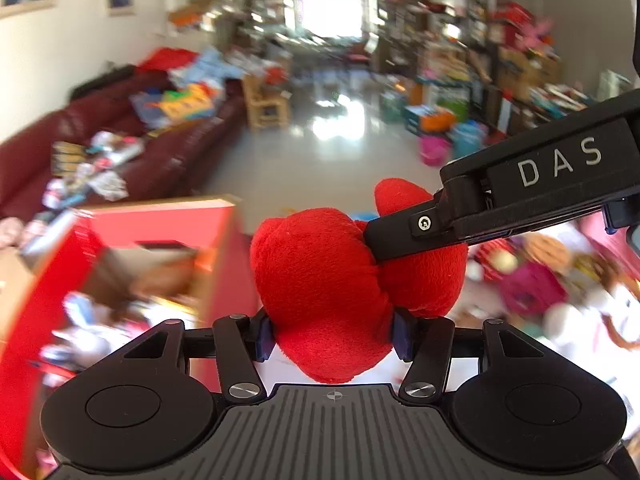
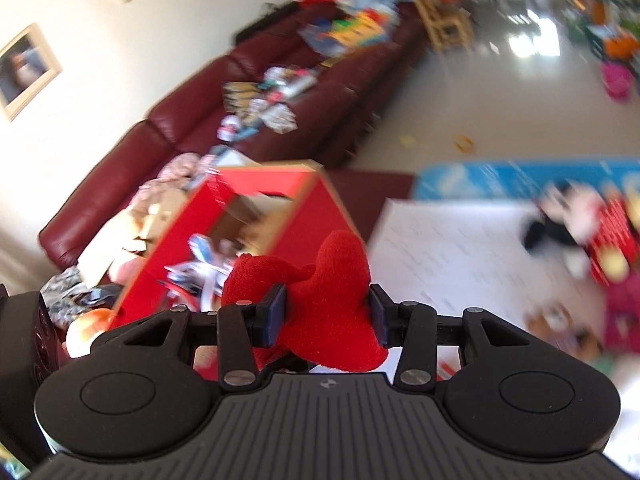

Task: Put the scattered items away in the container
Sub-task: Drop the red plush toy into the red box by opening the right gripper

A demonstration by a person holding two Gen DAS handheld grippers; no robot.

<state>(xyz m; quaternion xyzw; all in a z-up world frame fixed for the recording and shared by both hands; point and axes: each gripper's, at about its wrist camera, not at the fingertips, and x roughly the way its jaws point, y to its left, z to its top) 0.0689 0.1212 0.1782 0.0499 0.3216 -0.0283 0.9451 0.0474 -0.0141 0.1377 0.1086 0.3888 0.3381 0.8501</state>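
Cluttered maroon sofa (image 2: 248, 92) along white wall (image 1: 44, 48), glossy sunlit floor (image 1: 304, 160).

Bare floor (image 1: 280, 160) lies open ahead — the red box (image 1: 224, 264) wall blocks the left.

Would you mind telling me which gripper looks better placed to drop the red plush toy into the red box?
Left, probably. Both grippers clamp the red plush toy, but the red box opens just beside the left gripper.

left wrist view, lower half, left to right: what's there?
red box → red plush toy, clamped by the left gripper → right gripper, pinching its upper right part → blurred toy pile
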